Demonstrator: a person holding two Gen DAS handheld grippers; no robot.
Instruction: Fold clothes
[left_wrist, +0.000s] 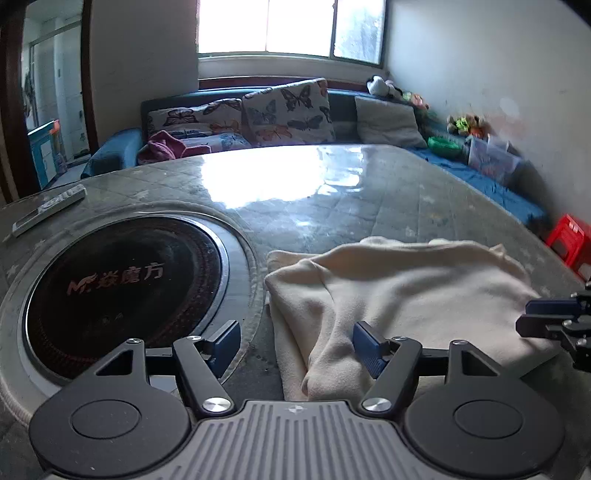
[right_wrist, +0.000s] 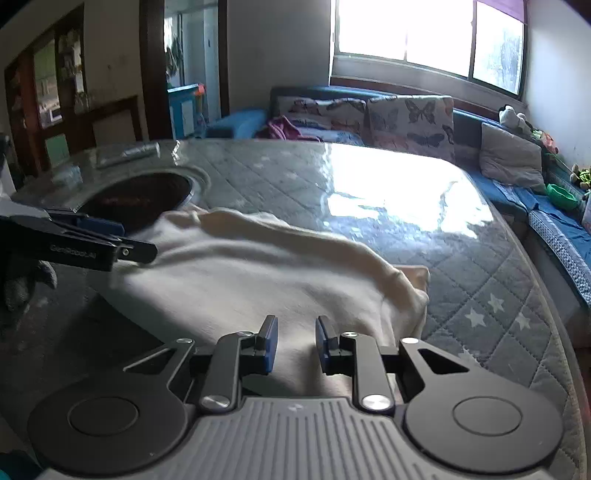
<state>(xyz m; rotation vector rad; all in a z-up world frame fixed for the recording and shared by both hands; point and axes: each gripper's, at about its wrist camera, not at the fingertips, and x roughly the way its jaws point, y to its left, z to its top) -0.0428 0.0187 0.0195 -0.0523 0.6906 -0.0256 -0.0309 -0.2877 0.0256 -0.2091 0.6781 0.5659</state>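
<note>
A cream garment (left_wrist: 399, 295) lies folded over on the round quilted table (left_wrist: 295, 192). It also shows in the right wrist view (right_wrist: 258, 280). My left gripper (left_wrist: 295, 347) is open and empty, its jaws wide apart over the garment's near left corner. My right gripper (right_wrist: 295, 339) is open and empty, its jaws a little apart just above the garment's near edge. The right gripper shows at the right edge of the left wrist view (left_wrist: 554, 317). The left gripper shows at the left of the right wrist view (right_wrist: 92, 240).
A round black hotplate (left_wrist: 125, 291) is set into the table left of the garment. A remote (left_wrist: 48, 210) lies at the far left. A sofa with butterfly cushions (left_wrist: 288, 110) stands behind the table. A red stool (left_wrist: 569, 240) stands at the right.
</note>
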